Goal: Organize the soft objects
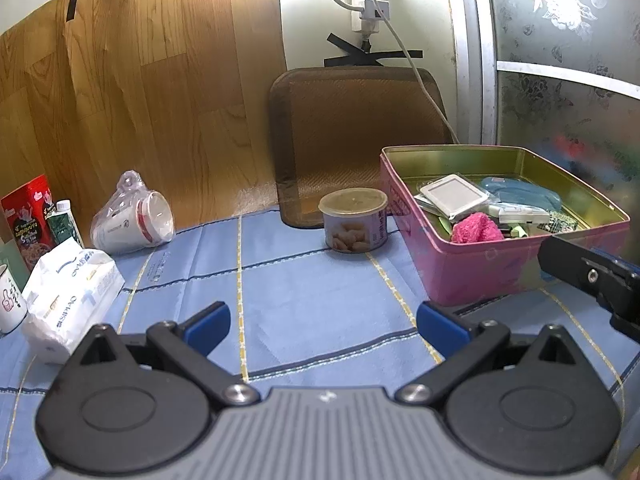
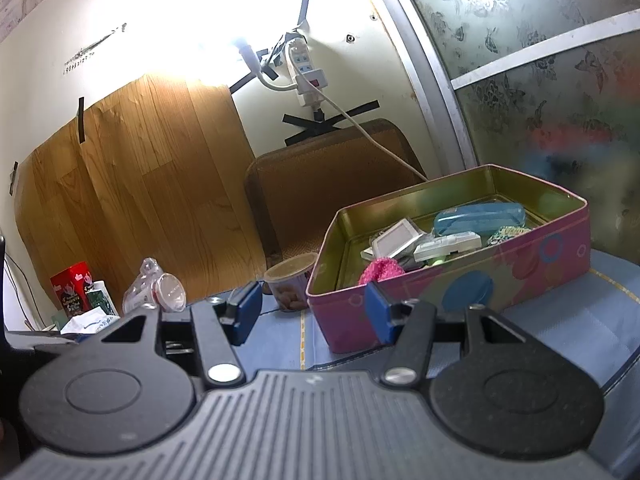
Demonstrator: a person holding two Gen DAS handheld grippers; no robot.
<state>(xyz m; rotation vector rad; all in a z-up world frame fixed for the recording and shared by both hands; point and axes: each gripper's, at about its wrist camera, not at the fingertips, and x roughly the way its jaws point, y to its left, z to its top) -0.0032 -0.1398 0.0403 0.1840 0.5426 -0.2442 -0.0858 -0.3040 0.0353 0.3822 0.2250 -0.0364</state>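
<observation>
— Closest to the lens, what do you see?

— Both tools. From the left wrist view, the left hand-held gripper (image 1: 322, 322) has its blue pads spread wide, with only the blue checked cloth (image 1: 304, 280) of the bench between them. The right hand-held gripper (image 2: 312, 312) is also spread and pinches nothing; its right pad stands in front of the near corner of the pink tin box (image 2: 480, 280), but I cannot tell if it touches the wall.

— And the soft thing?

— A pink fluffy cloth (image 1: 476, 229) lies inside the tin, against the near wall. Beside it in the box are a white card holder (image 1: 454, 192), a blue case (image 1: 520, 192) and some small items I cannot name.

— What stands outside the box?

— A round can with a lid (image 1: 354, 220) stands just beside the left wall of the tin, upright, in front of a brown mat (image 1: 352, 136) that leans on the wall. Well apart, on the left — a white cup in a plastic bag (image 1: 134, 216) lying on its side, a tissue pack (image 1: 68, 292), a red carton (image 1: 26, 220) and an enamel mug (image 1: 10, 300) at the edge.
</observation>
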